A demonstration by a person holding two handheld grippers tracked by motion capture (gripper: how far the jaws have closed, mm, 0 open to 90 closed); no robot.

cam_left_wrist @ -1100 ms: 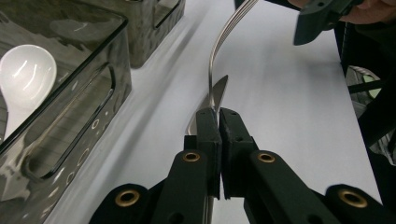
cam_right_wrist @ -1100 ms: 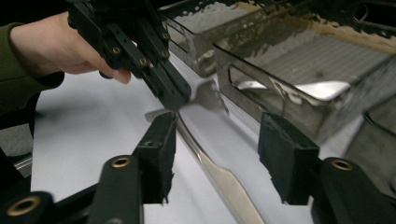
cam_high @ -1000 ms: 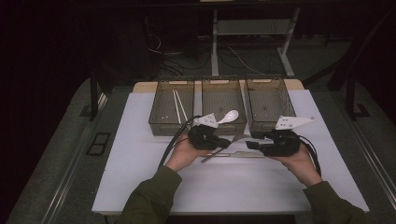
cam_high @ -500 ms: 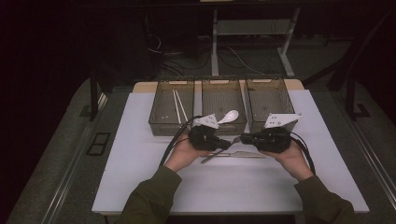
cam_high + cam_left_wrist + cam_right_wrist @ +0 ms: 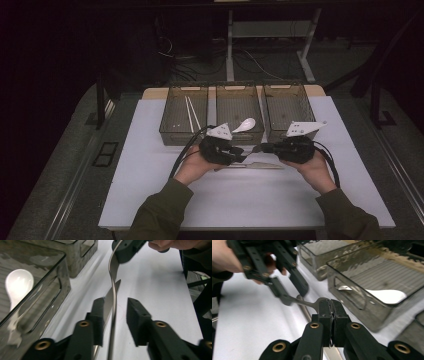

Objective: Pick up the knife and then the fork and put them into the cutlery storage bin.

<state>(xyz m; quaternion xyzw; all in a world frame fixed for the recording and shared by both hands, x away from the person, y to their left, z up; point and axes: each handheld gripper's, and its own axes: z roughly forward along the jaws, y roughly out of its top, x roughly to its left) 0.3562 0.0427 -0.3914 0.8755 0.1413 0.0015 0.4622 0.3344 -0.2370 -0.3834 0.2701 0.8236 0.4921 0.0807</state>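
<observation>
At the middle of the white surface (image 5: 240, 200), just in front of three smoked-plastic bins, a person is holding two grippers tip to tip with a metal utensil (image 5: 113, 287) bridging them. In the high view the left gripper (image 5: 239, 154) is sitting at about nine o'clock of the meeting point and the right gripper (image 5: 260, 148) at about three o'clock, each carried in a hand with an olive sleeve behind it.

In the right gripper view the right gripper's jaws are pressing together on the curved end of the utensil (image 5: 319, 301), whose thin neck is running off toward ten o'clock to the left gripper (image 5: 287, 290). In the left gripper view the left gripper's jaws have just been opening and are standing apart, with the utensil's handle passing between them; it is lying close to the pad (image 5: 98, 315) at nine o'clock, and whether it is touching that pad cannot be told. From there the handle is bending up toward twelve o'clock into the right gripper (image 5: 125, 251).

A table knife (image 5: 260, 165) is lying flat on the surface just beneath the two grippers. The middle bin (image 5: 235, 97) is holding a white soup spoon (image 5: 243, 125), the left bin (image 5: 181, 105) a pair of pale chopsticks (image 5: 192, 114); the right bin (image 5: 290, 102) is standing at one o'clock of the grippers.
</observation>
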